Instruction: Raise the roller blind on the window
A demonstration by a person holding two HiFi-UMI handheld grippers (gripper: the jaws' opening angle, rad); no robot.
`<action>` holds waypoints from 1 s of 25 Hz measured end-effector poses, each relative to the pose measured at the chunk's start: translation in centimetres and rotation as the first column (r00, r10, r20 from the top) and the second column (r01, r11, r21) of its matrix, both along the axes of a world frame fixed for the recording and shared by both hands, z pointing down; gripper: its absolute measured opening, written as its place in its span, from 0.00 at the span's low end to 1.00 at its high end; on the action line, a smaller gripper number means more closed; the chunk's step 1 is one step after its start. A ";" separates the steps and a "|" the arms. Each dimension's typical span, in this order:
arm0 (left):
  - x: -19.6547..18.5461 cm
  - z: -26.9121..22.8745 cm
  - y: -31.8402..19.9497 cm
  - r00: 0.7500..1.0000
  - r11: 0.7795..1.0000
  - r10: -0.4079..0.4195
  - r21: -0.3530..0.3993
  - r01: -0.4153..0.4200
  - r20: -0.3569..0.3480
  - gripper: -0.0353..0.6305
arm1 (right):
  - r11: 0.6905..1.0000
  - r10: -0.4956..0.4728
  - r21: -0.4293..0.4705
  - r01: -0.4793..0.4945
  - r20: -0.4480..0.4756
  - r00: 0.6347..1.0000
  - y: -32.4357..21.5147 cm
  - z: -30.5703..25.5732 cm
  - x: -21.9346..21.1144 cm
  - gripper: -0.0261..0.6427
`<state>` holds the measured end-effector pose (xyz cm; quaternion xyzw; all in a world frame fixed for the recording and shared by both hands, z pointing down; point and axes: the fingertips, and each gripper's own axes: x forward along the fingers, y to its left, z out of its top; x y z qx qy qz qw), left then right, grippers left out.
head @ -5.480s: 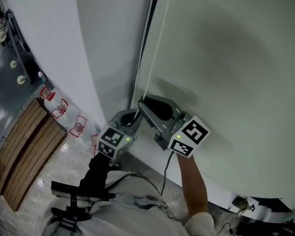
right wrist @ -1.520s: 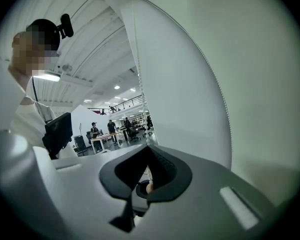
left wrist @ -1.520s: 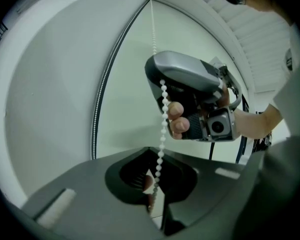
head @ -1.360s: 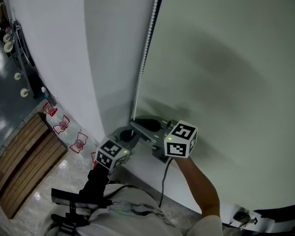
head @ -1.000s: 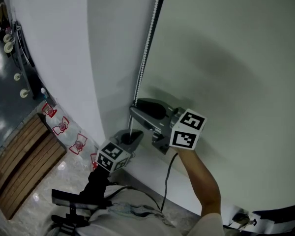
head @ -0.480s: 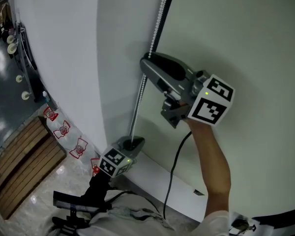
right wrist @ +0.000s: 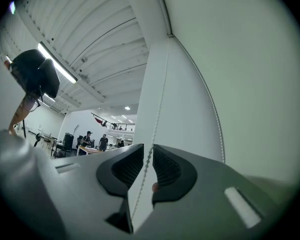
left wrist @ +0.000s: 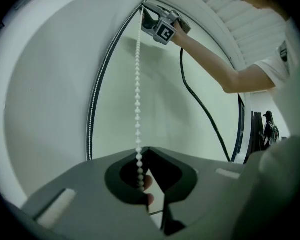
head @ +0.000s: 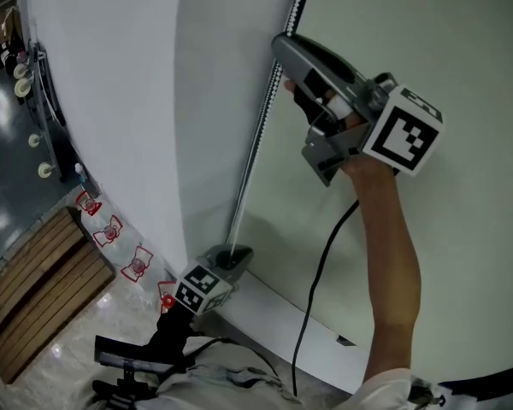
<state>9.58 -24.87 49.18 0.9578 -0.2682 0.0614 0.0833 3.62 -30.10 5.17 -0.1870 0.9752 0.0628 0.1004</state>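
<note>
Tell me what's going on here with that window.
A person works the bead chain of the roller blind with two handheld grippers. The left gripper, low down, is shut on the chain. The right gripper, higher up, has just been closing with the chain between its jaws, not yet pinching it.

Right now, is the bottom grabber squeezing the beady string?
Yes, shut: the left gripper has its jaws closed on the bead chain.

wooden slats (head: 34,301), red-and-white pieces (head: 109,229) on floor (head: 79,336), ceiling strip light (right wrist: 60,66)
</note>
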 end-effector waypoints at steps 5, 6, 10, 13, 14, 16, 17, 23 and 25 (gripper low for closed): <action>-0.6 2.8 0.8 1.000 1.000 0.011 0.009 -0.011 0.007 0.05 | 1.000 0.009 0.014 -0.010 0.021 1.000 0.5 -0.5 -0.1 0.12; -0.6 3.2 0.9 1.000 1.000 0.013 0.010 -0.013 0.009 0.05 | 1.000 0.011 0.017 -0.011 0.022 1.000 0.6 -0.5 -0.2 0.12; -0.7 4.1 1.0 1.000 1.000 0.010 0.012 -0.010 0.017 0.05 | 1.000 -0.001 0.026 0.000 0.021 1.000 1.0 -0.7 -0.5 0.12; -0.3 4.2 0.7 1.000 1.000 0.006 0.014 -0.006 0.017 0.05 | 1.000 -0.004 0.027 0.004 0.016 1.000 0.8 -0.5 -0.4 0.07; -0.2 4.2 0.6 1.000 1.000 0.006 0.015 -0.006 0.016 0.05 | 1.000 -0.004 0.026 0.004 0.017 1.000 0.7 -0.5 -0.2 0.05; -0.1 4.2 0.4 1.000 1.000 0.005 0.012 -0.005 0.016 0.05 | 1.000 -0.003 0.019 0.003 0.024 1.000 0.4 -0.4 -0.1 0.05; -0.3 4.2 0.5 1.000 1.000 0.005 0.010 -0.005 0.016 0.05 | 1.000 0.000 0.012 -0.001 0.028 1.000 0.4 -0.4 0.0 0.05; -0.7 2.5 0.6 1.000 1.000 0.005 0.001 -0.005 0.011 0.05 | 1.000 -0.020 -0.012 0.021 0.045 0.999 1.2 -2.1 -0.2 0.05; -0.2 0.9 0.2 1.000 1.000 0.004 -0.004 -0.004 0.009 0.05 | 0.999 -0.033 -0.018 0.034 0.035 0.999 1.0 -3.5 0.2 0.05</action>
